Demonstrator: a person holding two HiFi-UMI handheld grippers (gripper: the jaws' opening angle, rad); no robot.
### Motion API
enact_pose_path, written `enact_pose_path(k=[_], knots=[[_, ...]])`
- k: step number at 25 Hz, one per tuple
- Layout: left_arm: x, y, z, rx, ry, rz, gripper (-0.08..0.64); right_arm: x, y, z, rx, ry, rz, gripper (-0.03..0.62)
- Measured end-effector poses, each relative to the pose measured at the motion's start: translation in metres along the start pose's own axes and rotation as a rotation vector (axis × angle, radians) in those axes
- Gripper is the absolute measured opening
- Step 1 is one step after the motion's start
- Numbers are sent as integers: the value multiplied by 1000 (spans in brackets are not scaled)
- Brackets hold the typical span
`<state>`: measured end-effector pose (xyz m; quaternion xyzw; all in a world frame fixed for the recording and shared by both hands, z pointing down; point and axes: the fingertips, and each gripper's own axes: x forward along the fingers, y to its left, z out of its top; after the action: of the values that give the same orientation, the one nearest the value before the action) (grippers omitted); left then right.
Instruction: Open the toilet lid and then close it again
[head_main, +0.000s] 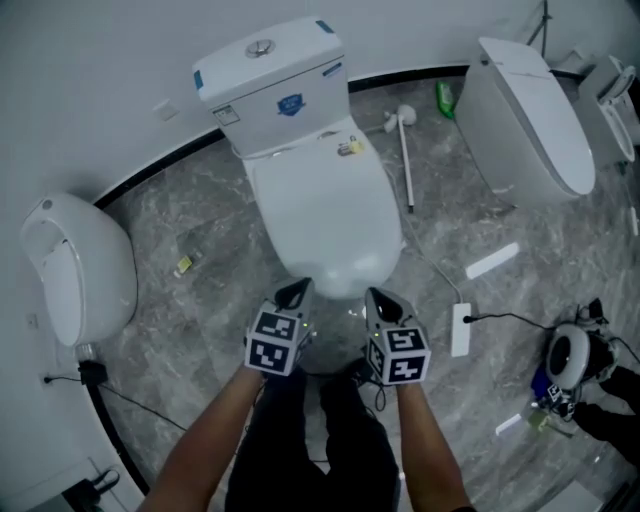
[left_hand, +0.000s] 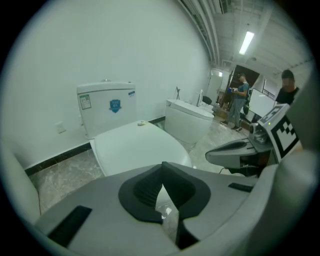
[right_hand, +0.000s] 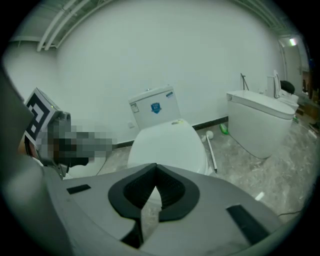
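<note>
Forearms: two bare forearms reach in from the bottom of the head view, each holding one claw.
Left claw (head_main: 296, 290): clenched, its dark pads meeting at the tips with nothing between them. It sits just off the lid's front rim, on the left side.
Right claw (head_main: 379, 297): also clenched and empty. It sits just beside the left one, on the right side of the front rim, and neither claw can be seen touching the rim.
Toilet lid (head_main: 325, 215): down flat over the bowl, with its rounded front pointing at the claws and its hinge end against the cistern.
Cistern (head_main: 272, 85): upright against the wall behind the lid, with a flush button on top and a blue sticker on its face.
Further off: a toilet brush (head_main: 406, 150) lies on the marble floor (head_main: 200, 220) to the right, and other toilets stand well apart on both sides.
Step in hand: with the lid down and both claws empty at its front edge, this looks like either the approach before opening or the moment just after closing. The pictures do not settle which.
Next move: if opening is due, a claw tip has to slip under the front lip and swing the lid back toward the cistern.
</note>
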<state>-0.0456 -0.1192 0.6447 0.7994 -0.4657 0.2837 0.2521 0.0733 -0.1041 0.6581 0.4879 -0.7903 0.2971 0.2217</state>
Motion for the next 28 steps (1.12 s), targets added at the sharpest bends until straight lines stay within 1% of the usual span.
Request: enact_pose_path(k=[3, 6, 9, 12, 14, 16, 19, 22, 25, 28], knots=[[-25, -12, 27, -3, -41, -13, 5, -28, 24, 40, -15, -62, 36, 9], [-51, -29, 49, -8, -83, -34, 5, -57, 42, 68, -30, -119, 48, 9], [-75, -38, 66, -10, -130, -45, 5, -78, 56, 82, -32, -158, 35, 8], [-105, -41, 73, -28, -161, -68, 5, -100, 76, 87, -18, -183, 23, 8], [-128, -41, 78, -47, -180, -100, 5, -116, 94, 96, 8, -220, 37, 8], [-156, -40, 84, -53, -205, -123, 5, -134, 115, 108, 35, -266, 76, 8], [-199, -38, 93, -19, -242, -125, 5, -162, 147, 125, 40, -321, 115, 8], [-240, -42, 97, 18, -279, -129, 5, -199, 176, 140, 29, -382, 113, 8], [-285, -50, 99, 29, -320, -144, 5, -238, 203, 152, 23, -437, 98, 9], [-323, -60, 101, 43, -365, -155, 5, -275, 230, 165, 4, -509, 116, 9]])
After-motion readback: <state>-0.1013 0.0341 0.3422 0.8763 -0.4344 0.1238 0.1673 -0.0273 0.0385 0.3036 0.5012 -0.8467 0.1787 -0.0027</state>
